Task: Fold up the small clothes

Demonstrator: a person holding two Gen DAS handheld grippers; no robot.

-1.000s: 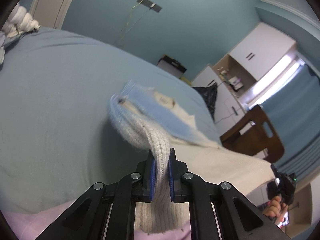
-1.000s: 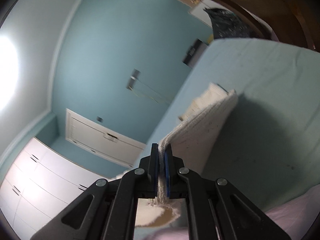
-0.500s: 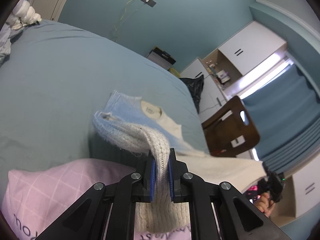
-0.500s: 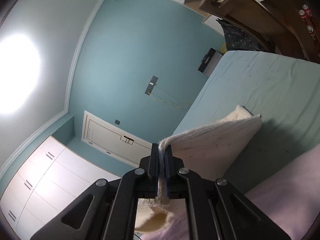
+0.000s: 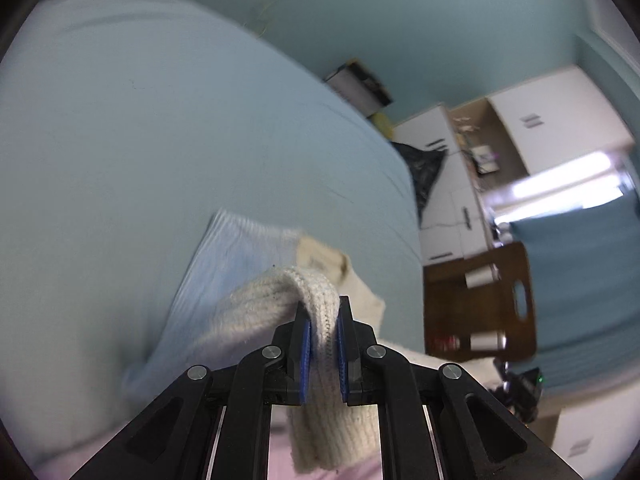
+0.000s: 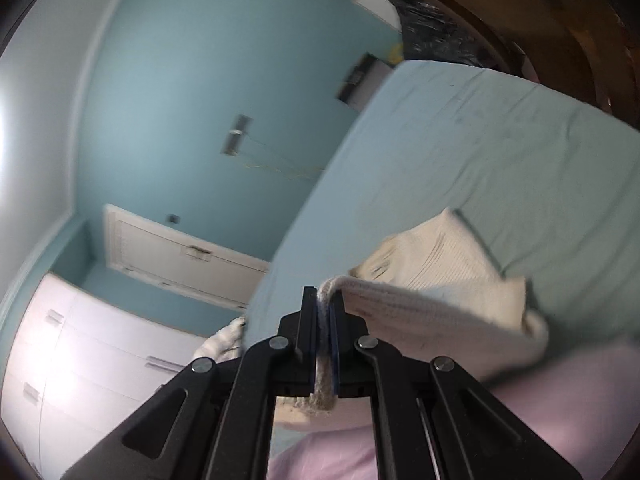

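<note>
My left gripper (image 5: 323, 322) is clamped on a thick fold of the cream sweater (image 5: 260, 308); my right gripper (image 6: 322, 312) pinches its thin ribbed edge — the sweater (image 6: 432, 280) sags between them above the pale blue bed (image 5: 140, 140).

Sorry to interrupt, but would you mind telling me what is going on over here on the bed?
A person is folding a small cream and pale blue knitted sweater on the light blue bed sheet. The left tool is shut on a ribbed cream edge of the knit, and the right tool is shut on another cream edge. Part of the garment hangs lifted between them while the rest lies on the bed. A pink checked pillow sits near the camera.
</note>
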